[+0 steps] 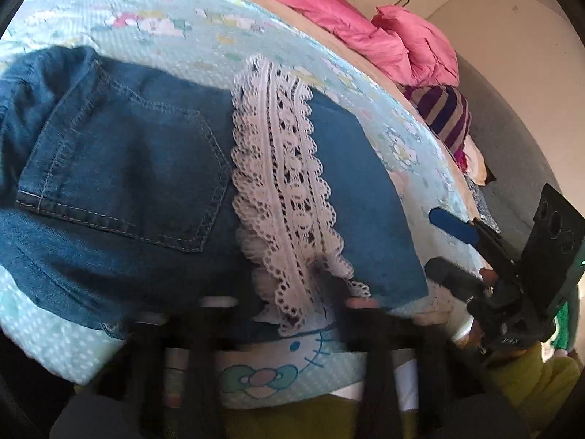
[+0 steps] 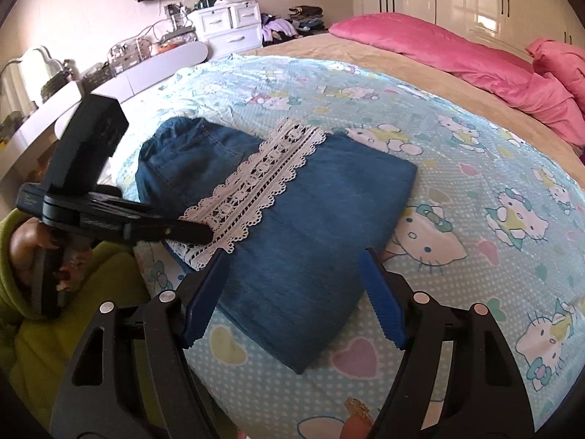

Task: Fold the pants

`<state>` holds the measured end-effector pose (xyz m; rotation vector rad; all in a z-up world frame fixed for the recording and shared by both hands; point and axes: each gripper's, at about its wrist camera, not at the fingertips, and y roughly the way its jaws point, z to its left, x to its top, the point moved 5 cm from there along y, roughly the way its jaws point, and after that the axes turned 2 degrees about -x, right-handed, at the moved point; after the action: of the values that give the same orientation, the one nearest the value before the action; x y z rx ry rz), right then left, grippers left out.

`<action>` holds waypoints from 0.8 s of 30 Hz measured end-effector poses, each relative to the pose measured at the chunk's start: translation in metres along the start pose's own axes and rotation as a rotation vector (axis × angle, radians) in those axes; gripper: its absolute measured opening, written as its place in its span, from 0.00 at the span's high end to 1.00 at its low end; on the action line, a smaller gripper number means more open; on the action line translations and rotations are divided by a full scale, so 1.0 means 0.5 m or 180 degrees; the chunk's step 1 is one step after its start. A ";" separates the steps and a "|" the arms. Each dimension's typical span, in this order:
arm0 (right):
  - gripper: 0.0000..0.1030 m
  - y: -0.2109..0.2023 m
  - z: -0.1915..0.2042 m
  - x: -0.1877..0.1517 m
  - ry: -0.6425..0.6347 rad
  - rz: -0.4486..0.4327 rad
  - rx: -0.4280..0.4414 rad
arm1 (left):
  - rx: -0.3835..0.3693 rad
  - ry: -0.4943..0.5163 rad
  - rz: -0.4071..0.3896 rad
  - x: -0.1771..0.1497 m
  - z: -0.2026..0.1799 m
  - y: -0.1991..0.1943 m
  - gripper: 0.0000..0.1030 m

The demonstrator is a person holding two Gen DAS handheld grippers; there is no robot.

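Folded denim pants (image 2: 292, 212) with a white lace band (image 2: 256, 179) are seen just ahead of the right gripper (image 2: 292, 289), whose blue fingers (image 2: 382, 300) are spread apart above the near edge. The left gripper (image 2: 204, 234) is seen to the left, tips at the lace; its jaw state cannot be told.

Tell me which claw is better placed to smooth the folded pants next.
Probably the right claw: it is open and free above the folded pants. The left claw is low at the lace band.
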<state>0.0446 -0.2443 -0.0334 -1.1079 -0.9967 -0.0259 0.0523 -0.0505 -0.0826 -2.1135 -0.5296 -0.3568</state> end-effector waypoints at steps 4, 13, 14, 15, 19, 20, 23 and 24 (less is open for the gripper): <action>0.38 -0.005 0.017 0.003 -0.0062 -0.0023 0.0050 | 0.0047 0.0138 -0.0116 0.001 -0.008 -0.042 0.86; 0.40 0.028 0.052 0.002 -0.0228 0.0125 -0.0021 | 0.0097 0.0071 0.0009 -0.005 0.016 -0.029 0.71; 0.41 0.043 0.049 -0.004 -0.0251 0.0238 -0.0131 | 0.0086 0.0084 0.0019 -0.007 0.016 -0.028 0.68; 0.43 0.054 0.044 -0.011 -0.0243 0.0343 -0.0208 | 0.0075 0.0090 0.0026 -0.008 0.015 -0.027 0.66; 0.44 0.086 0.011 -0.038 0.0010 0.0624 -0.0319 | 0.0062 0.0236 0.0109 -0.006 0.006 -0.019 0.60; 0.44 0.087 0.009 -0.039 0.0056 0.0626 -0.0319 | 0.0070 0.0280 0.0128 -0.006 0.004 -0.017 0.59; 0.44 0.095 0.011 -0.040 0.0104 0.0691 -0.0399 | 0.0098 0.0453 0.0189 0.001 -0.001 -0.014 0.58; 0.44 0.098 0.013 -0.038 0.0115 0.0737 -0.0450 | 0.0072 0.0492 0.0214 0.003 -0.002 -0.013 0.58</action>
<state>0.0524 -0.2234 -0.0814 -1.3426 -0.8393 0.0714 0.0501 -0.0479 -0.0769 -2.0563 -0.3701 -0.4691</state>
